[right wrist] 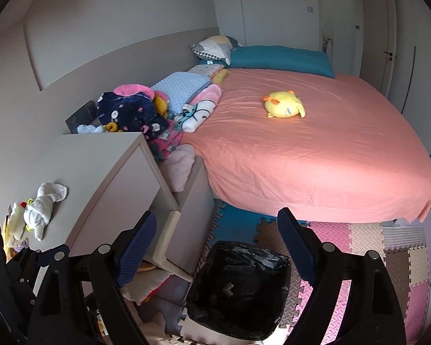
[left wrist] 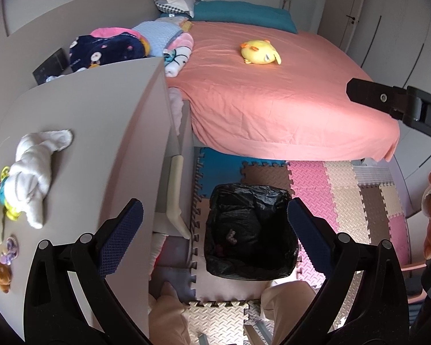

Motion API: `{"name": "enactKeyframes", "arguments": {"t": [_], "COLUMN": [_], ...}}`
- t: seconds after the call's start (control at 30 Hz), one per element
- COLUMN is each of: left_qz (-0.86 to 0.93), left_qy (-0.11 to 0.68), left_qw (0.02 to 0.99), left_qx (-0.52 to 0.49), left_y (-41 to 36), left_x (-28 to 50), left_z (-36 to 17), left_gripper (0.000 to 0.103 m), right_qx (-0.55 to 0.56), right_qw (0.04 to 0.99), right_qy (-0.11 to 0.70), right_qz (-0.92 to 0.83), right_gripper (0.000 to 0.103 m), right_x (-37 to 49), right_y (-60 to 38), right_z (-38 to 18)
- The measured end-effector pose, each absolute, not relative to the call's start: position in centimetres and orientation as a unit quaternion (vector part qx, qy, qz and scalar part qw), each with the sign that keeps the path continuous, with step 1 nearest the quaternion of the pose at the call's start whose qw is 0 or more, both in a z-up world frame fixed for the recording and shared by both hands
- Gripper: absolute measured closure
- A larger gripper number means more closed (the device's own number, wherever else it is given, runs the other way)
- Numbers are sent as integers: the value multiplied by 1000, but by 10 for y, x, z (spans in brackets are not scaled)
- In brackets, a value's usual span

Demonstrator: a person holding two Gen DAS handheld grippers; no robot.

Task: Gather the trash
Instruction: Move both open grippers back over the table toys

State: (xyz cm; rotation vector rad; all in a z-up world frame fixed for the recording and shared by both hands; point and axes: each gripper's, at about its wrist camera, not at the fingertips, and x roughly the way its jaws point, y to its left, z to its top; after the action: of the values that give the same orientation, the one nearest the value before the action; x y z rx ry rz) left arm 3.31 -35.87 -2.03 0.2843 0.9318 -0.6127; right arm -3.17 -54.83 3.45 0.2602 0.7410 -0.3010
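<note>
A trash bin lined with a black bag [left wrist: 250, 230] stands on the foam floor mat beside the bed; it also shows in the right wrist view [right wrist: 238, 287]. A crumpled white tissue [left wrist: 34, 172] lies on the grey cabinet top [left wrist: 94, 132], seen also in the right wrist view [right wrist: 44, 207]. My left gripper [left wrist: 215, 230] is open and empty, above the bin and the cabinet's edge. My right gripper [right wrist: 217, 247] is open and empty, above the bin. Its body shows at the right in the left wrist view [left wrist: 393, 100].
Small toys [left wrist: 0, 230] lie on the cabinet by the tissue. A bed with a pink sheet [left wrist: 273, 92] carries a yellow plush [left wrist: 260, 53] and a heap of blankets [left wrist: 115, 46]. Coloured foam tiles [left wrist: 344, 189] cover the floor. A wardrobe stands at the far right.
</note>
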Motion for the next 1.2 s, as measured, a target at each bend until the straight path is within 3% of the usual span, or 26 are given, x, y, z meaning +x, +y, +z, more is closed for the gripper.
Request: {"name": "enactKeyframes", "arguments": {"t": [1.2], "left_qz": [-123], "left_qy": [427], "left_qw": [894], "left_qx": [66], "left_y": [-148], "left_x": [41], "left_z": [-7], "left_gripper": [6], "right_qx": [75], "right_qw": [924], "right_qy": [374], "right_qz": [10], "right_gripper": [17], "right_x": [39], "right_y": [-363], "right_z": [28]}}
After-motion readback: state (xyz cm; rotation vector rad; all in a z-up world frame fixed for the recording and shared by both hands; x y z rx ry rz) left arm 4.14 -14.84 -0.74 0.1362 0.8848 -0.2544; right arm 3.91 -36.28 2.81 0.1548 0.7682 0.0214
